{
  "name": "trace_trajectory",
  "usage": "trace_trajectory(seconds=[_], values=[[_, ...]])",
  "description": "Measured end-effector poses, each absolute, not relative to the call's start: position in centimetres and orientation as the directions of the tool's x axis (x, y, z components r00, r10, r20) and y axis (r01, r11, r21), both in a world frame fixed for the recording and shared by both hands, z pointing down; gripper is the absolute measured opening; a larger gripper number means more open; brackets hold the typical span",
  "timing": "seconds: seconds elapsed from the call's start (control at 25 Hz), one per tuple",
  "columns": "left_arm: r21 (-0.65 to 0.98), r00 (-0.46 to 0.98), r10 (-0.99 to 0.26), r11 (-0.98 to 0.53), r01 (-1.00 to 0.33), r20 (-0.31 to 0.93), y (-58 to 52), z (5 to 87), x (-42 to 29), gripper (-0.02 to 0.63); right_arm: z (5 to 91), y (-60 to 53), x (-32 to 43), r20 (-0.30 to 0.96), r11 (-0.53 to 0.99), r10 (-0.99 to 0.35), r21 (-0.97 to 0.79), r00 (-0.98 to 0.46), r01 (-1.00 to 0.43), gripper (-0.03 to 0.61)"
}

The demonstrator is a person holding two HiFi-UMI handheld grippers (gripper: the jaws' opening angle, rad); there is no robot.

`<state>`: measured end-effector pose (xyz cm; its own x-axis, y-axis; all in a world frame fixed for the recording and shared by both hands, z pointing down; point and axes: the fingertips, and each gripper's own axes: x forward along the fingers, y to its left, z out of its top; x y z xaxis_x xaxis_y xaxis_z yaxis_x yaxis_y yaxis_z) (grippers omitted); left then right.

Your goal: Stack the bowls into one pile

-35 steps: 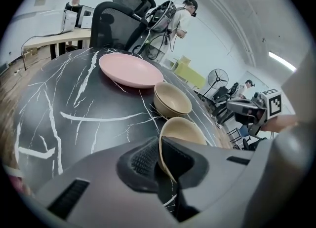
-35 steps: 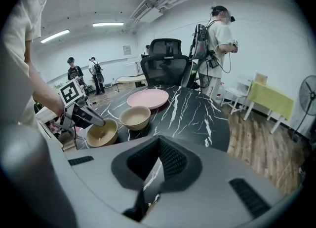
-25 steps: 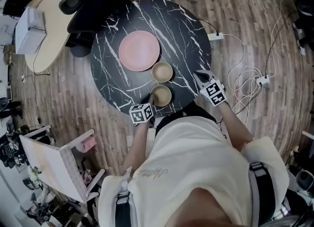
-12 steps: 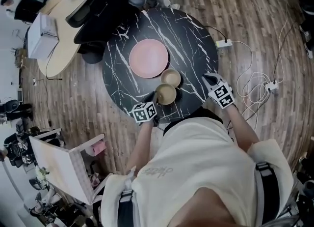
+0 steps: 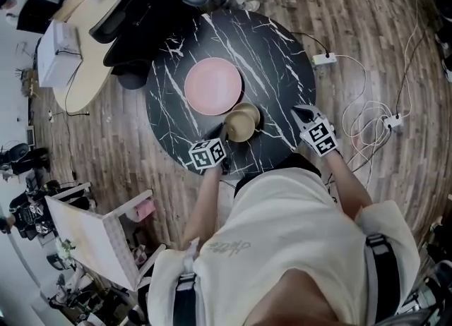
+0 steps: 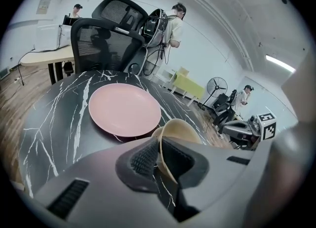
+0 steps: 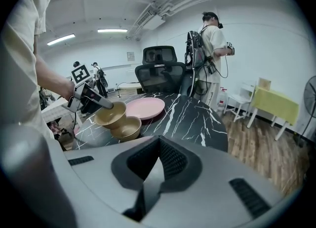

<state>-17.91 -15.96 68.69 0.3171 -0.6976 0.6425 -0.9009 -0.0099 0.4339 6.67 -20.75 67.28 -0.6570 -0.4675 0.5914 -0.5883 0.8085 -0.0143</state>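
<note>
I take the pink plate (image 5: 212,86) as my marker; it lies flat near the middle of the black marble table (image 5: 275,56). The left gripper (image 6: 159,155) is clamped on the rim of a tan bowl (image 7: 109,113), one pad inside the wall and one outside, with the rim pinched thin between them. That held bowl hangs clear of the tabletop, mouth up and only slightly tipped, on the side of the plate nearest the person. A second tan bowl (image 7: 127,127) rests on the table just beside the plate's near edge. The held bowl sits above it and overlaps it, shifted a little away from the plate toward the left gripper. Its base looks very close to the resting bowl's rim (whether they touch, I cannot tell from either angle).

The right gripper (image 7: 158,160) has its jaws pressed together with nothing between them. It is well apart from the plate, out past the bowls near the table's edge on the person's right, and points down at a slant toward the tabletop.

Beyond the plate, on the far side of the table, stands a black office chair (image 6: 106,29).
</note>
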Motion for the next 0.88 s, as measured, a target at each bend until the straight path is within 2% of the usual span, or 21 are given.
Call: trace_trajectory(seconds=[0.88], values=[[0.446, 0.295, -0.650, 0.076, -0.892, 0.701, -18.0, 72.0, -16.1, 0.038, 69.0, -22.2, 6.3, 0.616, 0.846, -0.382, -0.067, -0.689, -0.529, 0.005]])
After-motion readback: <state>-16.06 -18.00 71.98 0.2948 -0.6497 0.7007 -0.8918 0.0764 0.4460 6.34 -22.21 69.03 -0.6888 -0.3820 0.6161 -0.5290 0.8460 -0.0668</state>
